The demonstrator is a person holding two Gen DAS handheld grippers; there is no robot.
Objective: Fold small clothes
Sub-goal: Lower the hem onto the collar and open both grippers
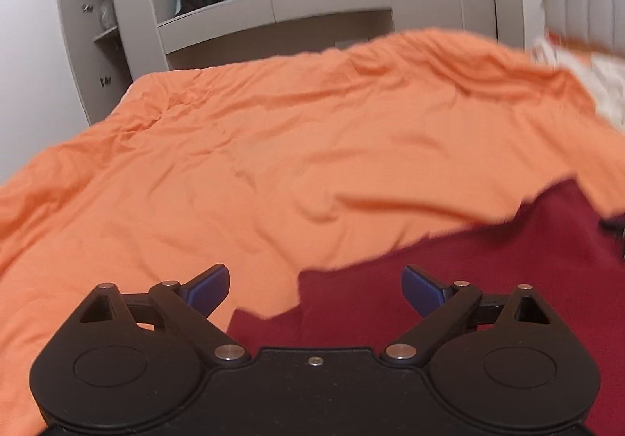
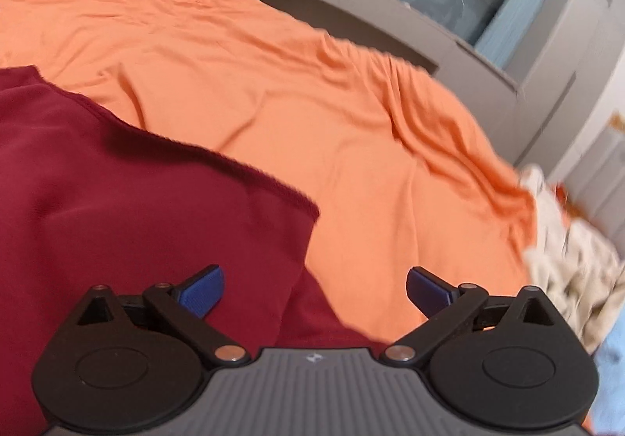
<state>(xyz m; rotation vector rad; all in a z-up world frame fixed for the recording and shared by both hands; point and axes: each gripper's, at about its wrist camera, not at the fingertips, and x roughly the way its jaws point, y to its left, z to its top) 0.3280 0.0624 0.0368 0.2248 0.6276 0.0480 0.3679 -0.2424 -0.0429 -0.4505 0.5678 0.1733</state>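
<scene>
Hand-held grippers (image 1: 315, 289) (image 2: 315, 289) wide apart; nothing held.

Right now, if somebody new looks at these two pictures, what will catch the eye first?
First, the bright orange bedsheet that fills the middle of both views. Next, the dark red garment lying on it, at lower right in the left wrist view and at left in the right one. Both tongs, left and right, stand open above its edge, holding nothing.

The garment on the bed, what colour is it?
Dark red, plain, no pattern. The garment shows best in the right wrist view, lying on the orange bedsheet.
</scene>
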